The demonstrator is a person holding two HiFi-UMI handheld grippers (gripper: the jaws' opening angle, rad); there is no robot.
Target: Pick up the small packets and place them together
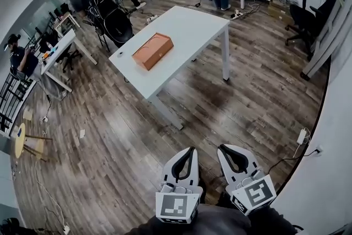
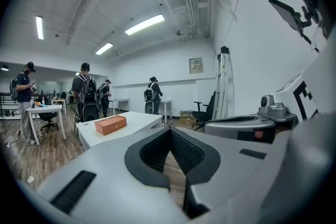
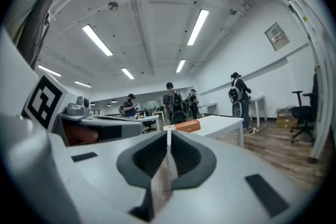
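I see no small packets in any view. An orange box (image 1: 152,50) lies on a white table (image 1: 187,25) some way ahead of me; it also shows as the orange box (image 2: 110,124) in the left gripper view and the orange box (image 3: 187,126) in the right gripper view. My left gripper (image 1: 191,149) and right gripper (image 1: 221,147) hang side by side close to my body, over the wooden floor and far short of the table. The left gripper (image 2: 169,129) has its tips together with nothing between them. The right gripper (image 3: 168,132) is likewise shut and empty.
A person with a backpack (image 1: 96,0) stands at the table's far left corner, and others stand at desks further back. A black office chair (image 1: 308,14) is at the back right. A white wall runs along my right, with a cable and adapter (image 1: 301,136) at its foot.
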